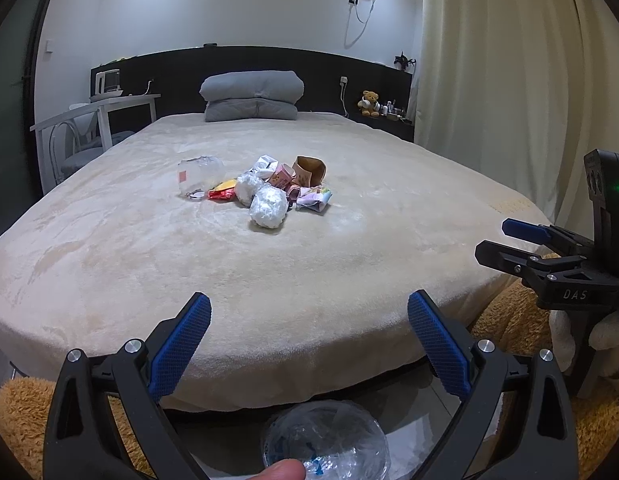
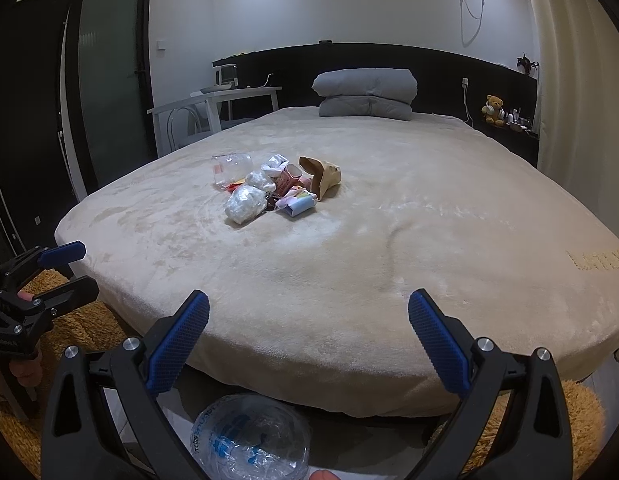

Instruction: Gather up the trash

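A heap of trash (image 1: 265, 186) (image 2: 269, 188) lies in the middle of a beige bed (image 1: 269, 280) (image 2: 389, 260): crumpled white plastic (image 1: 268, 209), a brown paper bag (image 1: 309, 170) (image 2: 323, 174), a clear plastic container (image 1: 199, 176) (image 2: 231, 168), small cartons and wrappers. My left gripper (image 1: 309, 312) stands open at the foot of the bed, far short of the heap, nothing between its fingers. My right gripper (image 2: 308, 312) is open too, empty, and shows at the right edge of the left wrist view (image 1: 505, 240). A bin lined with clear plastic (image 1: 325, 440) (image 2: 249, 436) sits on the floor below.
Folded grey bedding (image 1: 251, 96) lies at the dark headboard. A white desk with a chair (image 1: 97, 120) stands left of the bed, a teddy bear (image 1: 368, 103) on a shelf at the right, curtains (image 1: 509, 80) along the right. An orange shaggy rug (image 1: 517, 320) covers the floor.
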`<state>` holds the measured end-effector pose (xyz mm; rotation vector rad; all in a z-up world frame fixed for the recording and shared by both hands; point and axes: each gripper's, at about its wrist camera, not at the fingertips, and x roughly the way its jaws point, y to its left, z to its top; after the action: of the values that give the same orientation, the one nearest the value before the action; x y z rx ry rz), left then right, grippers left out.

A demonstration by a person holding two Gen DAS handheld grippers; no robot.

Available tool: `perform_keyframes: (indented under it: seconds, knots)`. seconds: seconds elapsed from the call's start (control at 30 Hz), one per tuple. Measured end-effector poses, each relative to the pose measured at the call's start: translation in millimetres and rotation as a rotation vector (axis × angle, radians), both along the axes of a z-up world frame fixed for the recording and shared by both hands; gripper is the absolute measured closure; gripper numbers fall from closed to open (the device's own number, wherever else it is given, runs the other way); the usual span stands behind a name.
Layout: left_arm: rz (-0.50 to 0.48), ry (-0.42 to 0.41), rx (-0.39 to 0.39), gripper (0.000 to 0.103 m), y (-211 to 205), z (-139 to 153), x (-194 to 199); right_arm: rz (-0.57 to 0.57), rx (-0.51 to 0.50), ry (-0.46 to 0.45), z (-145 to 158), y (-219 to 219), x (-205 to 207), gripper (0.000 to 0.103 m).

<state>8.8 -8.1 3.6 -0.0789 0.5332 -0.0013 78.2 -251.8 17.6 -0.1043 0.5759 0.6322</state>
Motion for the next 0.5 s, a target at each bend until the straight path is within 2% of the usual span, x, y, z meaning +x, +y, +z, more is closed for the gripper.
perform_keyframes:
  seconds: [0.5]
  knots:
    - [0.005, 0.006, -0.015, 0.006, 3.6, -0.2, 1.0, -0.001, -0.018, 0.003, -1.2, 3.6, 1.4, 0.004]
